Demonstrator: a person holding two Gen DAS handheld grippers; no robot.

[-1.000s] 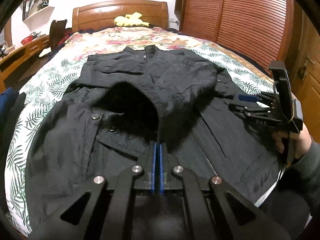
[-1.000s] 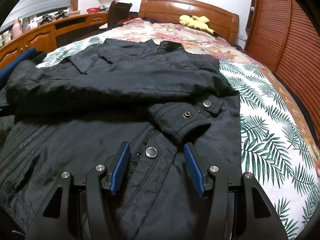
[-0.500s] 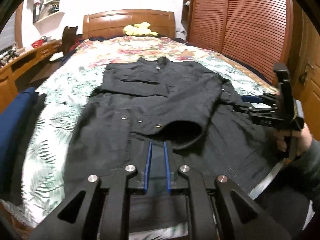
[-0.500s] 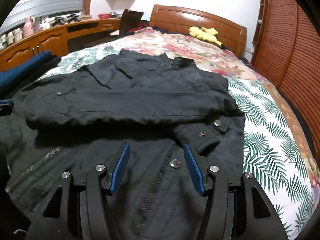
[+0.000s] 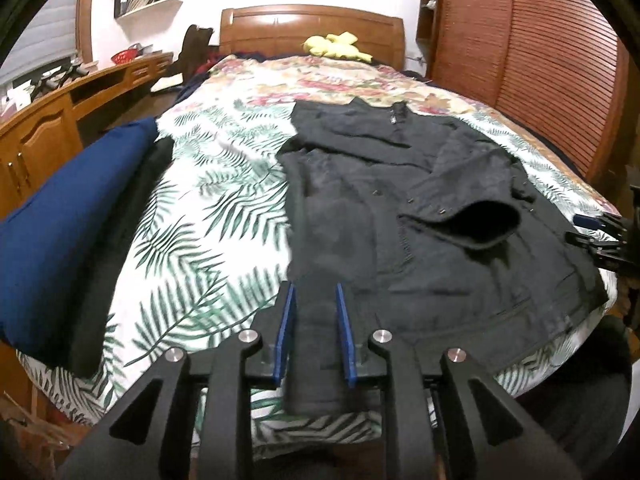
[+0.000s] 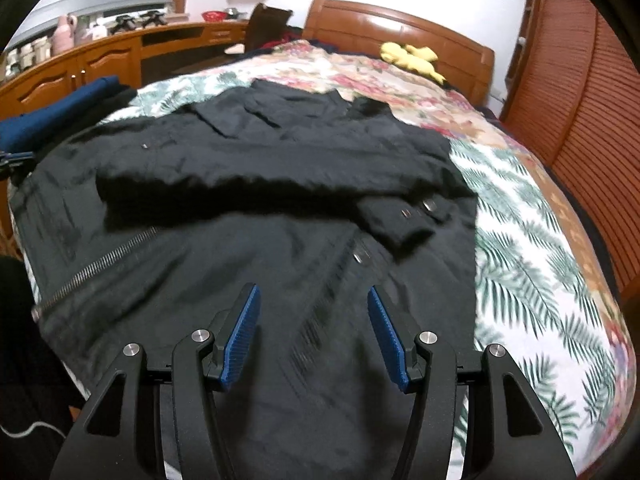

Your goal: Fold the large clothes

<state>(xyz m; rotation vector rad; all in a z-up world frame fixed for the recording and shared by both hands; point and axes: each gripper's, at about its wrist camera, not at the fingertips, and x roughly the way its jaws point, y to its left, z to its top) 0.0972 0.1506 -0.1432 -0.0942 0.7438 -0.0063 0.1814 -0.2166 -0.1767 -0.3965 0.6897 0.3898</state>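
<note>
Your left gripper is half open over the big black jacket. Your right gripper, low in its frame, is wide open and empty. I think you should grab the hem next.

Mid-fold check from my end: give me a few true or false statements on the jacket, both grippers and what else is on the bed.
1. The black jacket lies on the bed. True.
2. The right gripper is clamped shut. False: its jaws stand wide open, holding nothing.
3. A sleeve lies folded across the jacket's front. True.
4. The left gripper is shut. False: its jaws are apart.
5. A yellow soft toy sits by the headboard. True.
</note>
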